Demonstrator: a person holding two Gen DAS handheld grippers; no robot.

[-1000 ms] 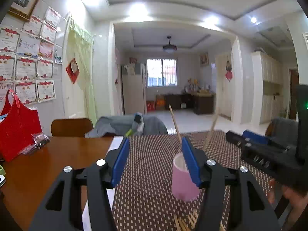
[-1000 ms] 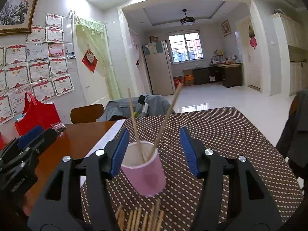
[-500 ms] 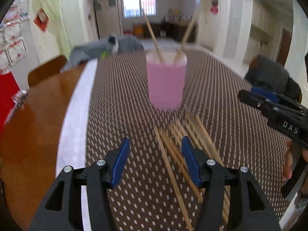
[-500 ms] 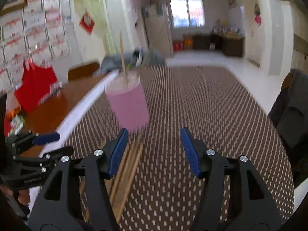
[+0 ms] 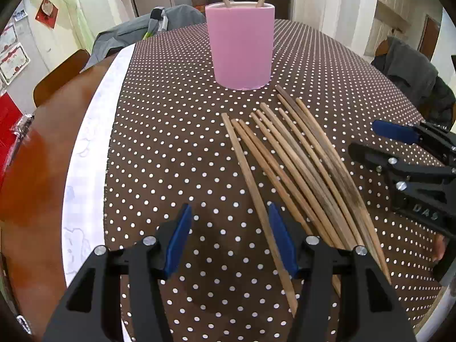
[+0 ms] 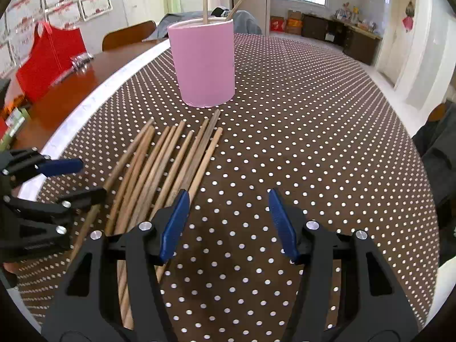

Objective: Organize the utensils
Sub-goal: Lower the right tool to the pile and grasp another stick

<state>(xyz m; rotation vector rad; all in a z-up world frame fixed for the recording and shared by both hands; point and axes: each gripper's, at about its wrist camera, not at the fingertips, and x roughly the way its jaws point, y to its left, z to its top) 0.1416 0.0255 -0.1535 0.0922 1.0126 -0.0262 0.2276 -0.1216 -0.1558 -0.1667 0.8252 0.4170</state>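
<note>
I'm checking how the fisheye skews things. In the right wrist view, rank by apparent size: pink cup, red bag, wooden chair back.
1. pink cup, though it sits nearest the camera.
2. red bag, partly cut off at the edge.
3. wooden chair back, clearly smallest.

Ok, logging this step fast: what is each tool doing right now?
Left tool: open, holding nothing, above the chopsticks.
Right tool: open, holding nothing.

Cup (image 5: 241,48): plain pink. Chopsticks (image 5: 302,165): light to dark brown wood, some with darker streaks. Cloth (image 6: 299,119) over the surface: dark brown, regular white dots, white border. Left hand-held gripper (image 5: 229,238) and right hand-held gripper (image 6: 229,225): black frames, blue pads. Bag (image 6: 48,57): red.
</note>
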